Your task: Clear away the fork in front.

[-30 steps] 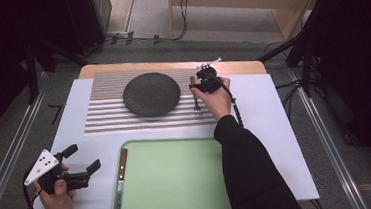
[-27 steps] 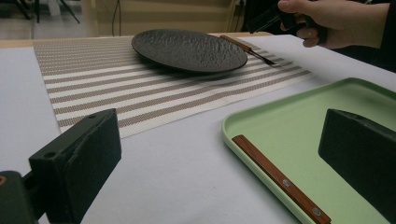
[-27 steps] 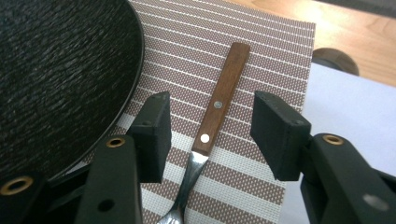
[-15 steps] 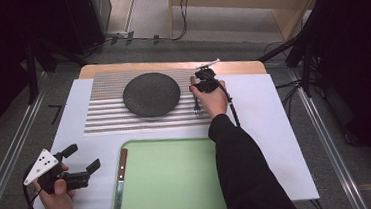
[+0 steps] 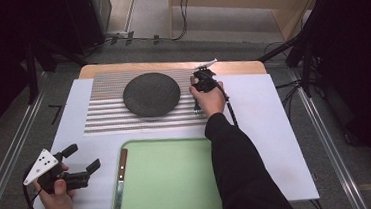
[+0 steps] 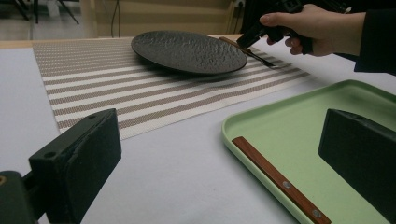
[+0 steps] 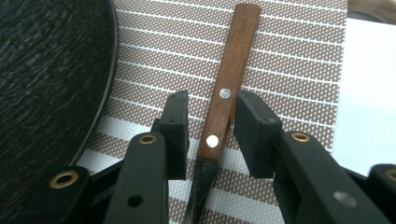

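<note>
A wooden-handled utensil [image 7: 232, 65] with two rivets lies on the striped placemat [image 5: 109, 115], just right of the dark round plate [image 5: 151, 94]. My right gripper [image 7: 212, 126] straddles its handle near the metal neck. Its jaws have just been closing: the right pad sits almost against the wood, and a narrow gap shows at the left pad. From above, the right gripper [image 5: 199, 91] is low over the mat. A wooden-handled knife [image 5: 120, 177] lies along the left side of the green tray [image 5: 180, 185]. My left gripper [image 5: 84, 158] stands open and holds nothing, left of the tray.
White sheet [image 5: 270, 128] covers the table under mat and tray. The plate's rim [image 7: 105, 93] lies close to the left of the right gripper's jaws. The knife handle [image 6: 280, 182] lies just inside the tray's rim [image 6: 229, 135], between the left gripper's pads.
The right hand has sunk a little toward the mat beside the plate. The left hand and its gripper have stayed where they were.
</note>
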Tool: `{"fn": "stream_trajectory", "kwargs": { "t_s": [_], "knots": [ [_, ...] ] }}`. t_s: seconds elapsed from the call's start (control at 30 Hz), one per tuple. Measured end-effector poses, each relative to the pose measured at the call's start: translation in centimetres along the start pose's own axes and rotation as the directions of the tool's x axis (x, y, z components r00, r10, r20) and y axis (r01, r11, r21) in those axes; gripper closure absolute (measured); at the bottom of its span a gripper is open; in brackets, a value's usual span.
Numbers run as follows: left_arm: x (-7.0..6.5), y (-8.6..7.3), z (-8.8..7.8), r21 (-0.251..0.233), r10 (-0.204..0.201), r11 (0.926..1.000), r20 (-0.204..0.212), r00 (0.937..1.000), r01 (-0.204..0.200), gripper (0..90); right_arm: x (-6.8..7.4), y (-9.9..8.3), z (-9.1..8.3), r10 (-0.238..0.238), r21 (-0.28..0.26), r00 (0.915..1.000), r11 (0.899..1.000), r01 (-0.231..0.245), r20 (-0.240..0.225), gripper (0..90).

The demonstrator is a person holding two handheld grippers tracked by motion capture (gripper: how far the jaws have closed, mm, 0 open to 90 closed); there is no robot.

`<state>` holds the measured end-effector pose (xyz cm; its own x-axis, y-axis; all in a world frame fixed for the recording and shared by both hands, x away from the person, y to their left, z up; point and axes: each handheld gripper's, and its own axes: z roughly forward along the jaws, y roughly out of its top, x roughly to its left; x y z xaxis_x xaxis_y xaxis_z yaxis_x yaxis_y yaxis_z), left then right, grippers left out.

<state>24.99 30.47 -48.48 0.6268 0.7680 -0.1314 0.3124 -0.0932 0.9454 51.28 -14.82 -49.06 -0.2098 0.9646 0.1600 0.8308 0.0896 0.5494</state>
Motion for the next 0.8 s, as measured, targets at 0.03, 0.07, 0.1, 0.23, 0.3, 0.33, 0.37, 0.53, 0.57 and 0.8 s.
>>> {"fn": "stream_trajectory", "kwargs": {
  "t_s": [0.03, 0.07, 0.1, 0.23, 0.3, 0.33, 0.37, 0.53, 0.57, 0.8],
  "knots": [
    [0.0, 0.0, 0.0, 0.001, 0.000, 1.0000, 0.001, 1.0000, 0.000, 0.0, 0.0, 0.0, 0.0, 0.000, 0.000, 1.0000, 1.000, 0.000, 0.000, 64.7],
    [0.0, 0.0, 0.0, 0.000, 0.000, 1.0000, 0.000, 1.0000, 0.000, 0.0, 0.0, 0.0, 0.1, 0.001, 0.000, 1.0000, 1.000, -0.001, 0.005, 64.8],
    [0.0, 0.0, 0.0, 0.001, 0.000, 1.0000, -0.001, 1.0000, 0.000, 0.0, 0.0, -0.1, 0.3, 0.013, 0.006, 0.9999, 1.000, -0.013, 0.006, 65.2],
    [0.0, 0.0, 0.0, 0.000, 0.000, 1.0000, 0.000, 1.0000, 0.000, 0.0, 0.2, -0.1, 0.5, 0.018, 0.005, 0.9997, 1.000, -0.018, 0.014, 65.9],
    [0.0, 0.0, 0.0, 0.000, 0.000, 1.0000, 0.000, 1.0000, 0.000, 0.0, 0.3, -0.1, 0.5, 0.007, 0.006, 0.9997, 1.000, -0.007, 0.022, 66.7],
    [0.0, 0.0, 0.0, 0.001, 0.000, 1.0000, 0.000, 1.0000, 0.000, 0.0, 0.5, -0.2, 0.6, 0.001, 0.006, 0.9993, 1.000, -0.001, 0.036, 67.3],
    [0.0, 0.0, 0.0, 0.000, 0.000, 1.0000, 0.000, 1.0000, 0.000, 0.0, 0.5, -0.2, 0.6, 0.001, 0.006, 0.9993, 1.000, -0.001, 0.036, 67.3],
    [0.0, 0.0, 0.1, 0.004, 0.000, 1.0000, -0.001, 1.0000, 0.000, 0.0, 0.9, -0.2, 0.7, -0.026, 0.005, 0.9963, 1.000, 0.026, 0.082, 70.3],
    [0.0, 0.0, 0.1, 0.004, 0.000, 1.0000, -0.002, 1.0000, 0.000, 0.0, 1.0, -0.2, 0.7, -0.029, 0.009, 0.9957, 1.000, 0.028, 0.088, 70.3],
    [0.0, 0.0, 0.0, 0.004, -0.004, 1.0000, -0.006, 1.0000, 0.004, 0.0, 1.4, -0.3, 0.7, -0.022, 0.004, 0.9932, 1.000, 0.021, 0.114, 73.4]
  ]
}}
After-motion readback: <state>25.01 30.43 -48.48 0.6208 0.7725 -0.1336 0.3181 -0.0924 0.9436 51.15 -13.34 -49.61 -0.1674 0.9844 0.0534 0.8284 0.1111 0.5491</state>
